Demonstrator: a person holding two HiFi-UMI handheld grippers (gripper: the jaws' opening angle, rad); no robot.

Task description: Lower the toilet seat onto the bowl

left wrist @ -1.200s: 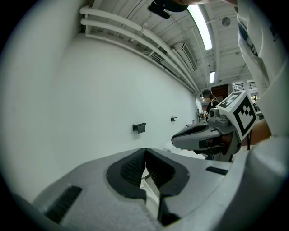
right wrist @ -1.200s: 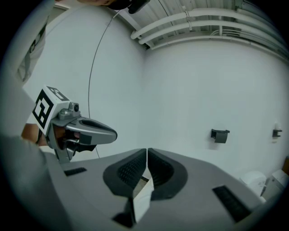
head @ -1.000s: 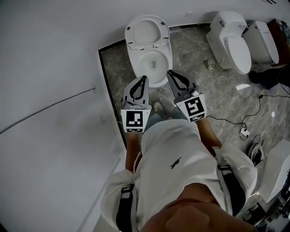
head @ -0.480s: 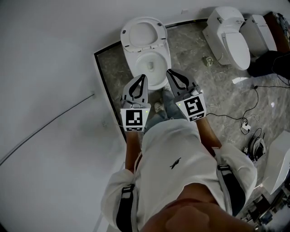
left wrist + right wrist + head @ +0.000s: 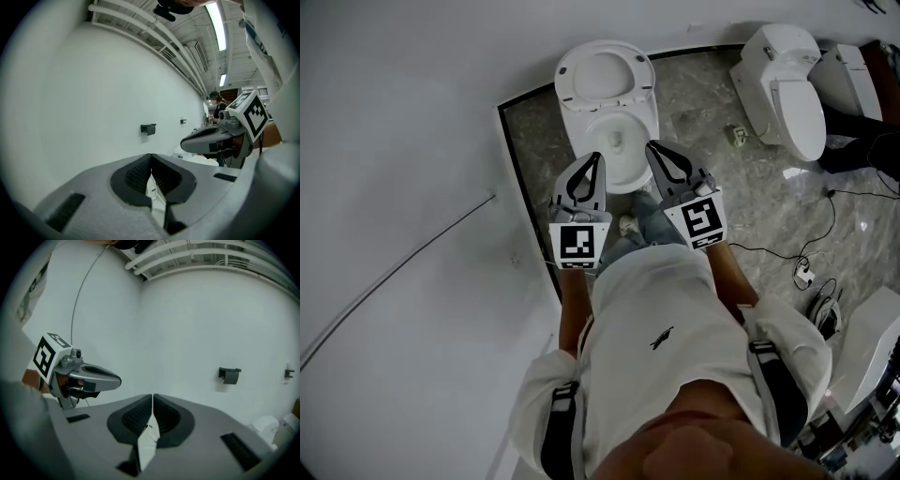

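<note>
**A:** Quick q re the toilet seat [image 5: 602, 77]: where's it seen atm?

**B:** It's been left up. In the head view the seat is stood up at the far end of the bowl [image 5: 623, 173], so the bowl is left open w/ the dark drain hole exposed. Not lowered yet. The toilet is set at the edge of a grey marble floor [image 5: 741, 197], right beside a white wall [image 5: 403, 141].

**A:** And the grippers? Anything clamped?

**B:** Nope, nothing's held afaict. The left gripper [image 5: 151, 158] is shown w/ its jaws pressed together at the tip, and only a sliver of something white is glimpsed past them lower down. Same for the right gripper [image 5: 153, 398]: jaws closed up, nothing pinched between. Both are held side by side and pointed toward the toilet. From the head view their tips are seen over the near edge of the bowl, but whether it's touched can't be told from up there. The seat is further back, apart from both.

**A:** Other stuff around?

**B:** A second toilet [image 5: 783, 89] w/ its lid down is parked off to the right. A thin cable [image 5: 778, 251] is trailed across the floor, and a small dark bracket [image 5: 229, 374] is fixed to the wall ahead. The lower part of the head view is filled by the person's white top [image 5: 666, 328].
</note>
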